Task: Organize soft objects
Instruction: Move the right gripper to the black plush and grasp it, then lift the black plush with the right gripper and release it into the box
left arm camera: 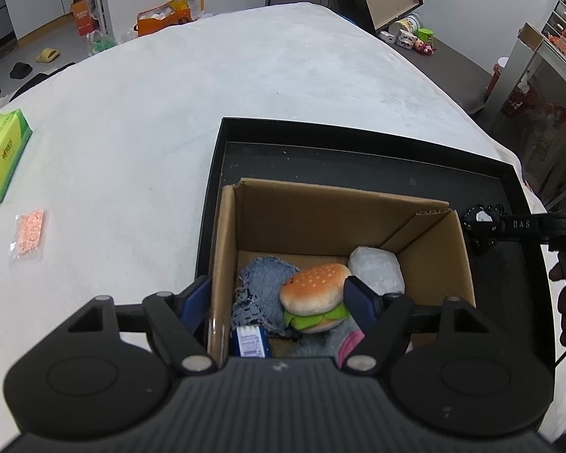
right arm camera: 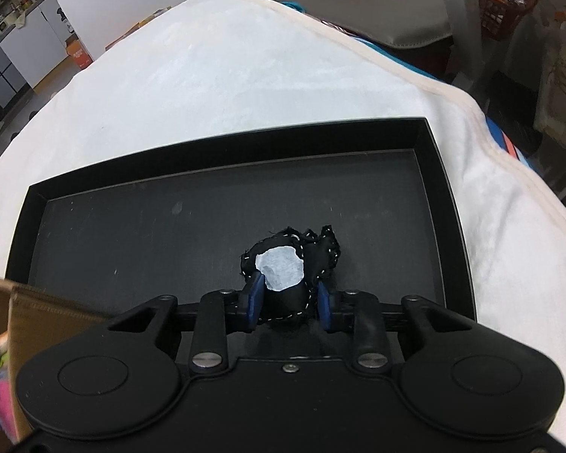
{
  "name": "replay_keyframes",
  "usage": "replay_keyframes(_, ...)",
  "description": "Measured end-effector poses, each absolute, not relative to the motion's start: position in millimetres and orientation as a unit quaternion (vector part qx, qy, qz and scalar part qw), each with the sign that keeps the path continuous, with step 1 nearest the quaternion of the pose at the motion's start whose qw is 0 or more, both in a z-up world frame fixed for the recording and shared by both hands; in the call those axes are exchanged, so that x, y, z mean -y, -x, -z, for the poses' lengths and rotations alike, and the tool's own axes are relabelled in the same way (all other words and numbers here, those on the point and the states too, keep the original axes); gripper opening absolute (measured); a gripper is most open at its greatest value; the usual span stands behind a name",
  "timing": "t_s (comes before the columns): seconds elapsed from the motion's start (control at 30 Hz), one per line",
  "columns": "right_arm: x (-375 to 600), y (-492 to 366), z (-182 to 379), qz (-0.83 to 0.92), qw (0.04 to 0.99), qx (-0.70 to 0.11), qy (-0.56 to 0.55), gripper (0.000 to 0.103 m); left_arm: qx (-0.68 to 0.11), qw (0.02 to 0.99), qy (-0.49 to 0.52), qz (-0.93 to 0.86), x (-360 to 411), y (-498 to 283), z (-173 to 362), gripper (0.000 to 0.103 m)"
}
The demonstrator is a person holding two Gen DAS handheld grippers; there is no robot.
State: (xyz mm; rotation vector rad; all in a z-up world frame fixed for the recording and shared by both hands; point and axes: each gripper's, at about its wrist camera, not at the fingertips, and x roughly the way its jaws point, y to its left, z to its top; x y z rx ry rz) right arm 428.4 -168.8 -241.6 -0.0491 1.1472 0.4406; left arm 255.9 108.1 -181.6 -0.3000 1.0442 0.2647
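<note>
Two claws show. Right claw (right arm camera: 289,304) pinches a black stitched cloth (right arm camera: 313,256) over the black tray (right arm camera: 132,234). Left claw (left arm camera: 279,302) gapes empty astride the cardboard box (left arm camera: 313,211) wall, burger plush (left arm camera: 315,296) between its fingers.

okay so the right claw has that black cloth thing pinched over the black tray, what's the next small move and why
Probably lift the right claw and carry the black cloth left toward the cardboard box. The pads already pinch the cloth, and the box holds the other soft items, such as the burger plush.
</note>
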Motion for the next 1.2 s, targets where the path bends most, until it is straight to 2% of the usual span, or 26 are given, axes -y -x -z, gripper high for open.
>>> replay_keyframes(0.3,171.3,-417.1,217.3,-0.224,0.809,-0.543,-0.004,0.029,-0.492,0.848,0.165,-0.112,-109.9,-244.2,179.7,0.075)
replay_keyframes(0.77,137.5,-369.9,148.2,-0.296,0.802,-0.517,0.033,0.029,-0.497,0.843,0.189,-0.086,-119.8,-220.6,180.7,0.070)
replay_keyframes(1.03,110.4,-343.1,127.8,-0.331,0.787,-0.513,0.092,0.029,-0.502,0.837,0.204,-0.077,-127.1,-207.1,186.2,0.053)
replay_keyframes(1.2,93.8,-324.0,119.4,-0.356,0.767,-0.521,0.120,0.029,-0.499,0.834,0.223,-0.077,-137.3,-197.0,186.9,0.035)
